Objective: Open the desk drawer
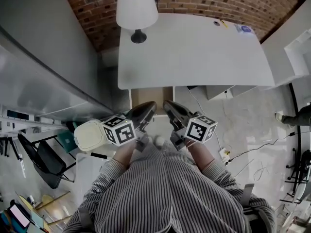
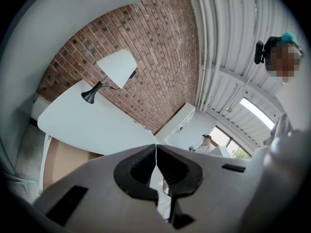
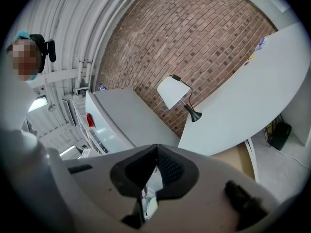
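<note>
The left gripper (image 1: 147, 108) and right gripper (image 1: 171, 108) are held side by side, each fully closed with nothing between its jaws. Their tips are aimed at the drawer (image 1: 151, 95), close before it. The drawer is seen as a tan front (framed by white sides) under the near edge of the white tabletop (image 1: 194, 52); how far it is pulled out cannot be told. A lamp (image 1: 137, 8) is stood at the tabletop's far left. A cream bin (image 1: 90, 135) is set on the floor to the left, and cables (image 1: 252, 152) are strewn to the right.
</note>
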The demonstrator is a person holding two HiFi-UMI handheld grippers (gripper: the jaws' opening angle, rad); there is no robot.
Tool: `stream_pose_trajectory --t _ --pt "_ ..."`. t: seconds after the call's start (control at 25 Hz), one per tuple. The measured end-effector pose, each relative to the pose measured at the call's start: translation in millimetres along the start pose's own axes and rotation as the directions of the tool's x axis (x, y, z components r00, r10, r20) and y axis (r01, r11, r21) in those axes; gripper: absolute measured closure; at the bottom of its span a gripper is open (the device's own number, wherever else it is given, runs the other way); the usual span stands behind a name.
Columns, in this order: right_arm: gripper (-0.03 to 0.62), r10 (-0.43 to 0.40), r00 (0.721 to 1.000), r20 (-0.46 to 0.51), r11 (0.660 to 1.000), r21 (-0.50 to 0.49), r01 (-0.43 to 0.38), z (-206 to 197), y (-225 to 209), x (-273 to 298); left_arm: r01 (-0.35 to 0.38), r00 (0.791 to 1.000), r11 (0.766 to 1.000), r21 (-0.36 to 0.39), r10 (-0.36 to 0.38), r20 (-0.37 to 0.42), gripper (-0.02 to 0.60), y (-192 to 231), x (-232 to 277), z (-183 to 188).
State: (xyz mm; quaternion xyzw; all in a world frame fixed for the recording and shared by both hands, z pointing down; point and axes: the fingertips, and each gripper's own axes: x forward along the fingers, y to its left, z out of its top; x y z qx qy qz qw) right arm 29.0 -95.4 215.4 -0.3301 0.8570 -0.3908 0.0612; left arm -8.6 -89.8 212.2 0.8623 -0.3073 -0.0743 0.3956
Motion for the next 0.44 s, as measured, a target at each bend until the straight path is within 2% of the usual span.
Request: stream_pose_trajectory --t 0.44 --pt "0.577 -0.018 1.000 -0.016 0.999 -0.033 0.017 -1.6 -2.4 -7.2 -0.005 1.000 1.000 0.028 0.006 -0.015 0.566 -6.5 3.7 -6.0"
